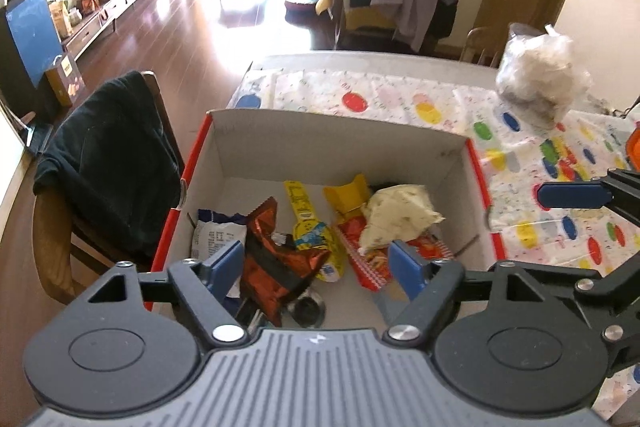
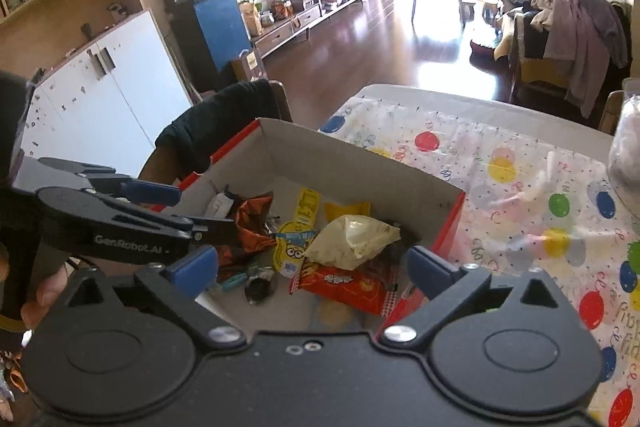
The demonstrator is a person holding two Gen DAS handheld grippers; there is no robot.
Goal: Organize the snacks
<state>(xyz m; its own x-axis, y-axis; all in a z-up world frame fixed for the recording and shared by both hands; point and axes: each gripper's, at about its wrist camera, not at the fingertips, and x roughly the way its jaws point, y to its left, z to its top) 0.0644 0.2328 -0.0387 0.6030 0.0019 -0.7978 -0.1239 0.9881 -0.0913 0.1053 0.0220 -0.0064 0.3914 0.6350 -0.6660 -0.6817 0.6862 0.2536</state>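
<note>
The tabletop (image 1: pixel 400 99), under a balloon-print cloth, carries an open cardboard box (image 1: pixel 336 147) at its left edge. Snack packets (image 1: pixel 312 227) lie heaped inside. Above it, the left hand-held gripper (image 1: pixel 318 267) and the right hand-held gripper (image 2: pixel 312 267) gape wide, both empty.

One cardboard box (image 1: pixel 336 143), centre of frame. Inside, six snack packets counted: one white (image 1: pixel 218 231), one brown (image 1: pixel 276 259), two yellow (image 1: pixel 316 231) (image 1: pixel 348 193), one red (image 1: pixel 370 259), one cream (image 1: pixel 396 215). One clear bag (image 1: pixel 540 79), upper right. Two grippers (image 1: pixel 320 263) (image 2: pixel 312 267).
</note>
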